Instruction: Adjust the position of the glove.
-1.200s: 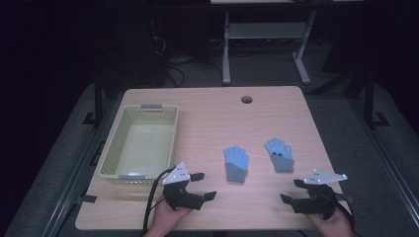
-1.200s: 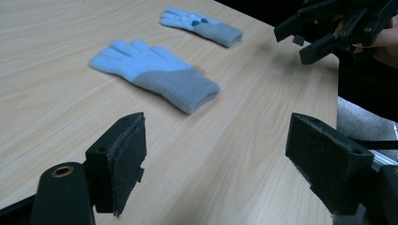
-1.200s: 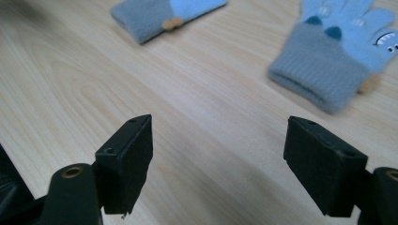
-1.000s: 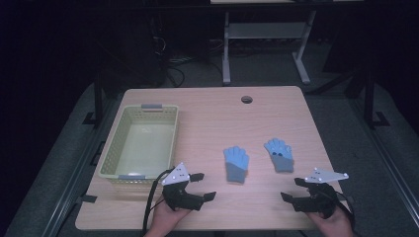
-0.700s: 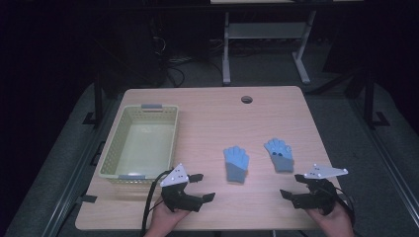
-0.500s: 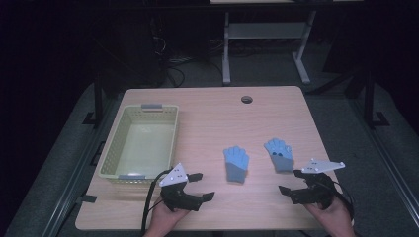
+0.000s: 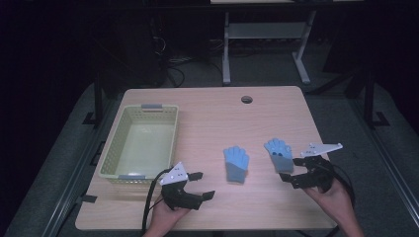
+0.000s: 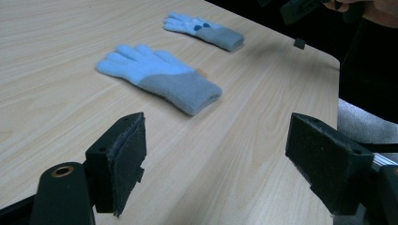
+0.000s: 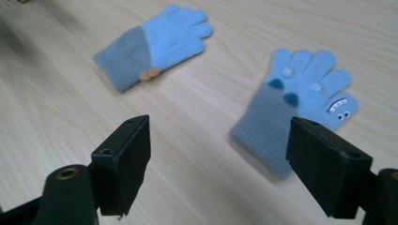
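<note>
Pale wooden surface, lower right of frame: right gripper spread wide beside patterned glove, likely for grabbing; left gripper also wide, empty.

Basket, table and frame

A pale yellow-green basket with latticed walls stood on the left part of the light wooden table, its long side running away from the near edge. A small round hole sat in the tabletop near the far edge. Beyond the table, on the dark floor, a grey metal frame stood upright, with black cables lying to its left.
</note>
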Action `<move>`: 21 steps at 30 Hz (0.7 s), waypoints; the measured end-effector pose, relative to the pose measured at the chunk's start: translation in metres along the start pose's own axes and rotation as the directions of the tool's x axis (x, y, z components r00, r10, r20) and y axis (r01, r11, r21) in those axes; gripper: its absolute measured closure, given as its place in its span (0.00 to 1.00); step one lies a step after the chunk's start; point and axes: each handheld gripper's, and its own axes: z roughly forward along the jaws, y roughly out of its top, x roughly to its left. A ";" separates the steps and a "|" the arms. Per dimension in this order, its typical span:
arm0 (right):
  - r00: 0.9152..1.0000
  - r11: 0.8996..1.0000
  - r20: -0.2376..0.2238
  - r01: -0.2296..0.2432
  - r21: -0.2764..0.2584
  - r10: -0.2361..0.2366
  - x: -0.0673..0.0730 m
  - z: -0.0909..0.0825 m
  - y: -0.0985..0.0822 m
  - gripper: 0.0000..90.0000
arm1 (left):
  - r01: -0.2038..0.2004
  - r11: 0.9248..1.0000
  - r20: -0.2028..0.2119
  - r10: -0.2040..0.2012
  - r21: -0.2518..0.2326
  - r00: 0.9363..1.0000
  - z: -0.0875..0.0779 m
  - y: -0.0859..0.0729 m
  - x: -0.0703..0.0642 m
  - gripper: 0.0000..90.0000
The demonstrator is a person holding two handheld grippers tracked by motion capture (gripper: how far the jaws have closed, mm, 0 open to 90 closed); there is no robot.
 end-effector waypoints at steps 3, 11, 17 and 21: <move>1.000 1.000 0.011 0.006 0.019 -0.006 -0.006 0.002 0.011 0.25 | 0.007 1.000 0.002 -0.007 -0.001 1.000 -0.001 0.000 0.000 0.22; 1.000 0.999 0.010 0.001 0.047 -0.001 -0.020 0.007 0.034 0.26 | 0.000 1.000 0.001 0.000 -0.020 1.000 -0.003 0.000 0.000 0.22; 1.000 0.998 0.010 -0.002 0.056 0.002 -0.026 0.012 0.045 0.27 | 0.002 1.000 0.002 -0.002 -0.021 1.000 -0.003 0.000 0.000 0.22; 1.000 0.997 0.024 -0.006 0.080 0.004 -0.030 0.020 0.050 0.28 | 0.001 1.000 0.002 -0.001 -0.016 1.000 -0.002 0.000 0.000 0.22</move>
